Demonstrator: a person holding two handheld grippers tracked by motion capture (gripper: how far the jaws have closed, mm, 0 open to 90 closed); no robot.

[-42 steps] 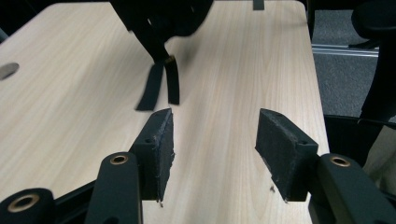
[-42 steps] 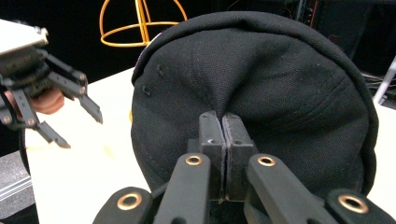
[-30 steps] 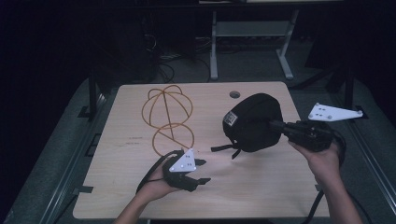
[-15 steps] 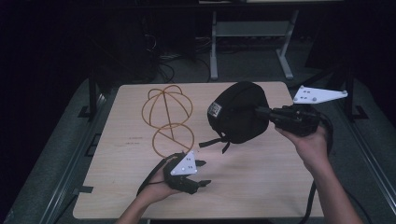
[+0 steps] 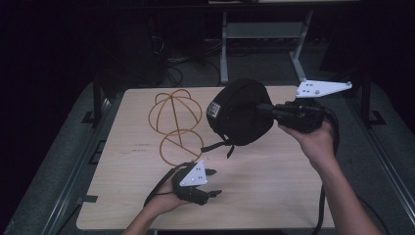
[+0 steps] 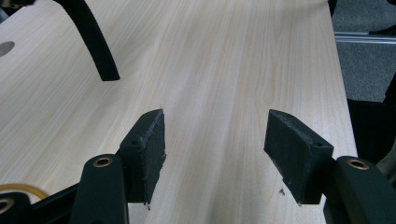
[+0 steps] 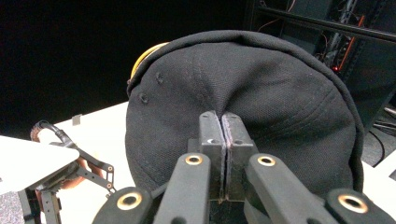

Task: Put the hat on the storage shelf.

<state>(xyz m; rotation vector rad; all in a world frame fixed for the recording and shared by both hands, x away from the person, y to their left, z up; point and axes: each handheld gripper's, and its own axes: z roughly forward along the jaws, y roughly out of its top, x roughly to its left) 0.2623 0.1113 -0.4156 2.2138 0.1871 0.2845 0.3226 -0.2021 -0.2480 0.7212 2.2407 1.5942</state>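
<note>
We hold two black grippers, each with a pale grey three-cornered plate on top, dotted with small dark screw holes. Our left gripper is compact and angular, and a black cable loops away from it. Our right gripper is longer-bodied, with a thick black cable trailing from it. Up close, the jaws are matte black links with brass-coloured rivets at the pivots. The pads are blocky black rubber, scuffed and pale along the edges, each with a small hole. Our forearms are bare, with no sleeves visible.
</note>
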